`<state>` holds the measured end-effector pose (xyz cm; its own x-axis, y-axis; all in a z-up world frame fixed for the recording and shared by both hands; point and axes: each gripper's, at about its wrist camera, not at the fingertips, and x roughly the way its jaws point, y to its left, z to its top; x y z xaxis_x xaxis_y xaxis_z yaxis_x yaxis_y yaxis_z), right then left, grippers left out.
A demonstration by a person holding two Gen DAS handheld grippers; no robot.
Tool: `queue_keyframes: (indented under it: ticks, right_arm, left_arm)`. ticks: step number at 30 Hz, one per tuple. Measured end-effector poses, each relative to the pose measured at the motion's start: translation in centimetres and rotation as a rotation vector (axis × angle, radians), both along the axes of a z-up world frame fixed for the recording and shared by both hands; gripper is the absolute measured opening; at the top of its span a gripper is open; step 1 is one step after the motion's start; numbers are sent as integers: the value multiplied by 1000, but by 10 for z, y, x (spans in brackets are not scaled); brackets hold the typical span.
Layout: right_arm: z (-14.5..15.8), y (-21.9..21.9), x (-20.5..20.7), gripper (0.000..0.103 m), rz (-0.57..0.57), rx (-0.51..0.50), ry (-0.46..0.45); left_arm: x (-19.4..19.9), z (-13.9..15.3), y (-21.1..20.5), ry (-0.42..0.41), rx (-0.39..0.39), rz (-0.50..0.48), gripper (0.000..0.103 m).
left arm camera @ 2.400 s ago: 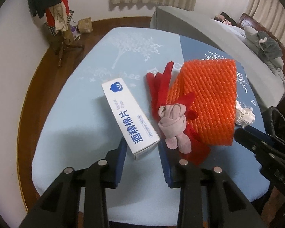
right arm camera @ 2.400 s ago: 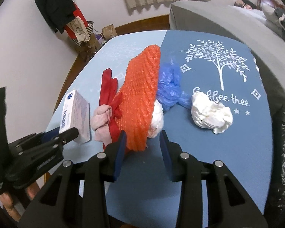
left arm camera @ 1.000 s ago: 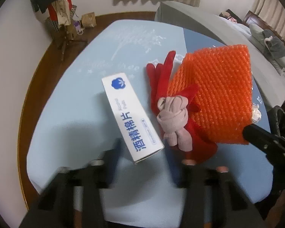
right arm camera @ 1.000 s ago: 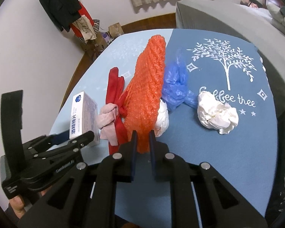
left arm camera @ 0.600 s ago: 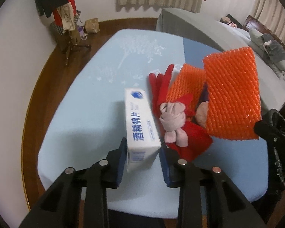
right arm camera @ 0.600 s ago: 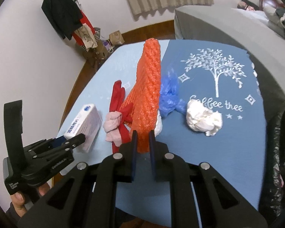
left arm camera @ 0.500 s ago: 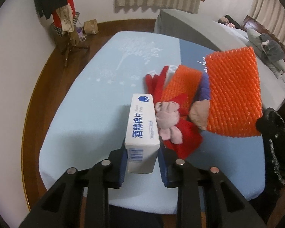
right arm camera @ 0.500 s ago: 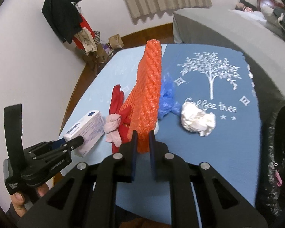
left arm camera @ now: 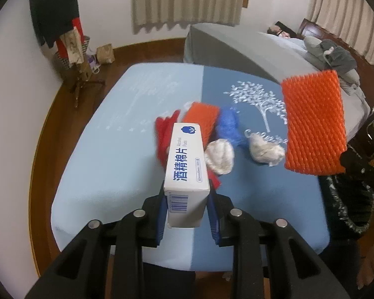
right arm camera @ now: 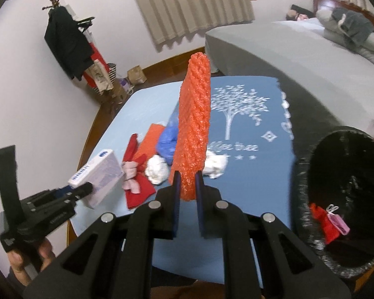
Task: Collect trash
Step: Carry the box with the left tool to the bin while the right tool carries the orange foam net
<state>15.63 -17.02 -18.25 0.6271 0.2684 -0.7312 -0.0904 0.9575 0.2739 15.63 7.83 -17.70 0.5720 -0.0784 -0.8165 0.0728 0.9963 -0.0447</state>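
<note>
The left gripper [left arm camera: 187,214] has its jaws clamped on the near end of a white cardboard box with blue Chinese lettering [left arm camera: 187,164], lifted above the desk covered in a two-tone blue cloth [left arm camera: 107,164]; the box hides most of the red cloth [left arm camera: 162,134] behind it. The right gripper [right arm camera: 186,194] has its jaws clamped on the bottom of an orange foam net sleeve [right arm camera: 193,129], held upright near a black-lined trash bin [right arm camera: 346,199] cut off at the frame edge. Two white crumpled tissues [left arm camera: 219,157] and a blue plastic wad [left arm camera: 228,124] lie on the desk; motion blur softens their outlines.
</note>
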Motion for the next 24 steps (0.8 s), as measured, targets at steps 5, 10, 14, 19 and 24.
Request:
queue_keyframes:
  ticks: [5,10,14,19,24]
  right_arm:
    - [1,-31,-12,11,-44,-14,-7]
    - [0,-67,-27,11,-101,-36,-3]
    - [-2,-97,-39,11,-147,-60,2]
    - [-6,-135,-53,11,-219,-79,10]
    - [-12,-169,-65,11,-282,-92,24]
  left_arm:
    - [0,6,-33,-10,1,-40,29]
    - [0,6,-78,-2,-17,-100,29]
    - [-1,4,-128,3,-23,-182,29]
    - [-2,3,-189,6,-42,-275,29]
    - [-4,0,-240,8,-62,-351,29]
